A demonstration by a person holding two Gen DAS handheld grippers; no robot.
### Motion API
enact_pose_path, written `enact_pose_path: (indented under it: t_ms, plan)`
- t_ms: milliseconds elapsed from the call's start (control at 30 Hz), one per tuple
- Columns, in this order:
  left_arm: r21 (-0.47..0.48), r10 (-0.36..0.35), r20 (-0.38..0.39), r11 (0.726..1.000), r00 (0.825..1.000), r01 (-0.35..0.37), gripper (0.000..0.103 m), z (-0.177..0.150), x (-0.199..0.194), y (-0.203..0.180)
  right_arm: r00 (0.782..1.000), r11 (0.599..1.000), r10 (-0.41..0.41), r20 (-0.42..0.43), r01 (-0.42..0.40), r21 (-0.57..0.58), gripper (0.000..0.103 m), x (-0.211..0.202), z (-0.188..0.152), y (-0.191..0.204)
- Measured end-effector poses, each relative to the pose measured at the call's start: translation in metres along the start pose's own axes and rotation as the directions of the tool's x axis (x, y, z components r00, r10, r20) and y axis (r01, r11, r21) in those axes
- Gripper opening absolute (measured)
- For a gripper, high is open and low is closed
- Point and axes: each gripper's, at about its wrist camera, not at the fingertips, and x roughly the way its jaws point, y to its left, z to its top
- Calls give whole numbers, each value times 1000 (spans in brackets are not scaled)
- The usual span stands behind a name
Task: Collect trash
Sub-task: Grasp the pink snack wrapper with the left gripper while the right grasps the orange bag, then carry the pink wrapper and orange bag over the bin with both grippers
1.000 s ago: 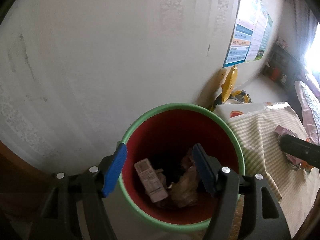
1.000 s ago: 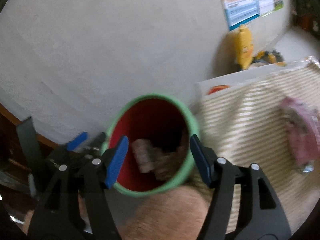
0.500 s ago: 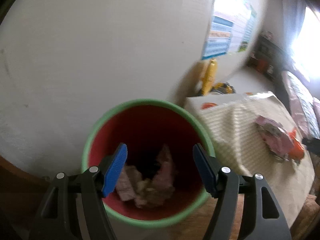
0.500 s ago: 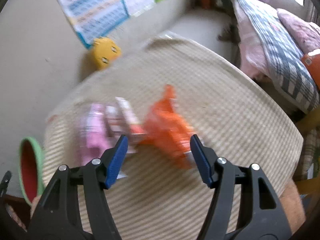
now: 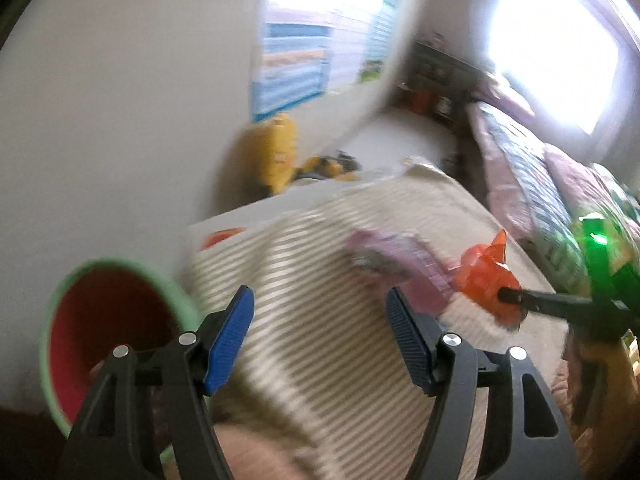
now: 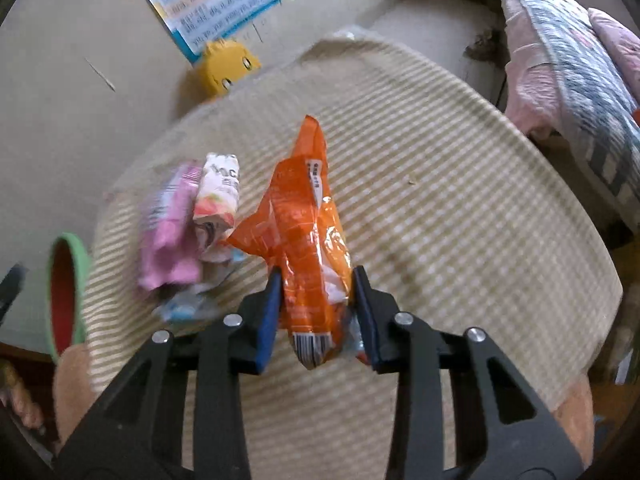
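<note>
We bring our right gripper (image 6: 315, 312) down over the crinkled orange plastic wrapper (image 6: 308, 236) on the striped tablecloth (image 6: 440, 200), jaws closing on its lower end; our left gripper (image 5: 318, 336) hangs spread and empty, the pink crumpled packet (image 6: 168, 236) just beside, the red green-rimmed bin (image 6: 66, 292) at the table edge

Daylight from blown-out window (image 5: 554, 42); left view motion-smeared (fisheye edges bent), right view sharper, perhaps slightly soft.

Wide bare striped cloth on the round desk (image 6: 460, 184) right of the crumpled orange plastic wrapper (image 6: 308, 240), pink and white wrappers (image 6: 188, 232) crowding its left, green-rimmed red bin (image 6: 66, 292) past the desk's left edge
</note>
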Motion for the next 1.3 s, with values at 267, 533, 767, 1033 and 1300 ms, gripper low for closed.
enact_pose_path:
  t_ms: [267,533,767,1033,1300]
  plan:
    - [33,-12,-202,999,979,19,64,30,115,-71,999,997,40,-27,-38,73,35,-16,-62,-23]
    - [37,11,-258,999,966,-2,26,25,137,-76,994,995,88,-61,-85,55,38,0,-58,-19]
    - [63,-3,-151,998,989,12,12,26,88,-64,993,993,98,-62,-93,69,40,1,-59,-22]
    - [67,-51,-68,996,996,55,11,12,34,-62,995,995,60,-82,-54,78,51,9,-59,-25]
    - [125,-40,29,992,999,36,12,1,-14,-67,995,997,24,-98,-17,74,51,17,-62,-25]
